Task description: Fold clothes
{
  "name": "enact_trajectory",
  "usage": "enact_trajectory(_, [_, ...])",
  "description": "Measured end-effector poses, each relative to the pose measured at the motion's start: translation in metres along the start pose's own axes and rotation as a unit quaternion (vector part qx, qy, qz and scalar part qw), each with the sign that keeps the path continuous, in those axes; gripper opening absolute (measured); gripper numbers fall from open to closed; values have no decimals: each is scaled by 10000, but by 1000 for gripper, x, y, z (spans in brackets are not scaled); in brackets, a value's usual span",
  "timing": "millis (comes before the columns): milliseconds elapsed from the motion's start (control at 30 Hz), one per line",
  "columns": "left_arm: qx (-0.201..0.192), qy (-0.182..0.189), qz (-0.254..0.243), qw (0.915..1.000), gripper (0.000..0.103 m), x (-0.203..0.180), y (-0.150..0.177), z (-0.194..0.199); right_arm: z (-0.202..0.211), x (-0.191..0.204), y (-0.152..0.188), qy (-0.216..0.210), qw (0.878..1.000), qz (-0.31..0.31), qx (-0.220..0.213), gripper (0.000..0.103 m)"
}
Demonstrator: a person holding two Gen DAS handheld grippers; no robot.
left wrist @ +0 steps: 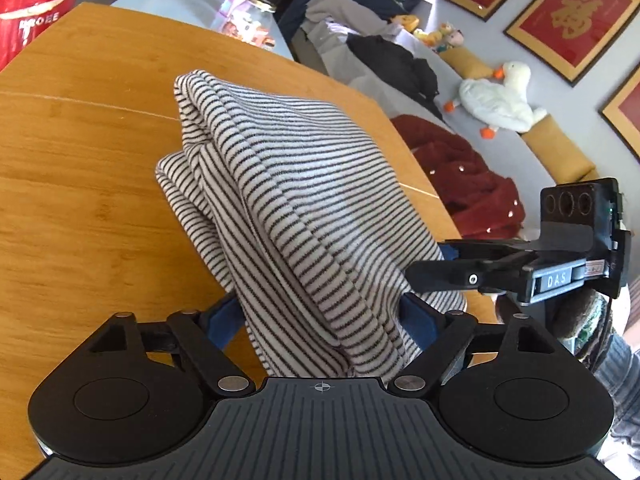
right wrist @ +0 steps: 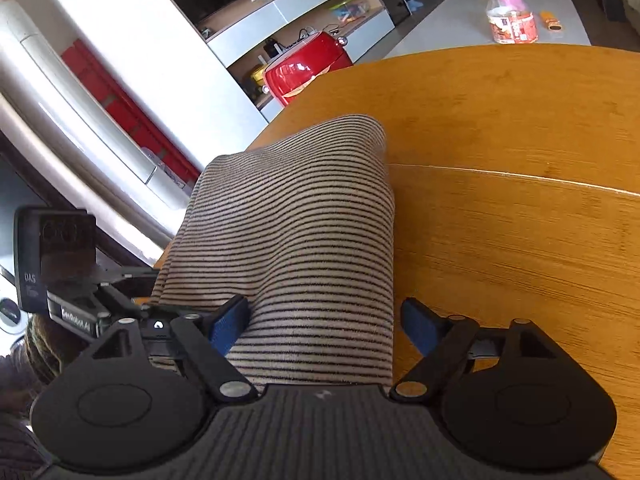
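A black-and-white striped garment [left wrist: 288, 184] lies folded in layers on the wooden table [left wrist: 80, 160]. Its near end runs up between the blue pads of my left gripper [left wrist: 320, 320], whose jaws stand wide around the cloth. My right gripper [left wrist: 448, 268] reaches in from the right and touches the garment's edge. In the right wrist view the striped garment [right wrist: 296, 216] passes between my right gripper's [right wrist: 324, 320] wide-set blue pads [right wrist: 230, 322]. My left gripper [right wrist: 100, 308] shows at the lower left. Whether either gripper pinches the cloth is hidden.
A jar [right wrist: 512, 16] stands on a grey table beyond the wooden table. A red appliance [right wrist: 304, 68] sits past the table's edge. A sofa holds a red blanket [left wrist: 460, 168], dark clothes [left wrist: 392, 64] and a white plush duck [left wrist: 500, 100].
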State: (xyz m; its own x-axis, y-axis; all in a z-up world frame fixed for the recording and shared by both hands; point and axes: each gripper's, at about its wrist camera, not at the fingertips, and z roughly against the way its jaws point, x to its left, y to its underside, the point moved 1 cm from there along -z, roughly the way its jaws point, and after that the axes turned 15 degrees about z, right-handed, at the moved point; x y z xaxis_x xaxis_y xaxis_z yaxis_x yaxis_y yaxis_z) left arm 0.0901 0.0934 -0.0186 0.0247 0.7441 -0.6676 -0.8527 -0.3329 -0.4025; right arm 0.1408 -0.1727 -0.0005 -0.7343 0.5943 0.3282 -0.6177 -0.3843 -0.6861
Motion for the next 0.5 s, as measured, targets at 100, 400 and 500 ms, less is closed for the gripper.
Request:
enact_trajectory(100, [-63,-54,-29,10000,77,4,-11,-4,-11,-4,-10,6,10000,3,-75,72])
enact_trajectory(400, [-676,-189,150,9974,75,45,-82,-4,-80,-32,-85,53,9986,332,-405,71])
enact_trajectory(500, [-941,-248,167,9951,75,59,-108,-7,-109,-43,-113,132,9975,374,-579,71])
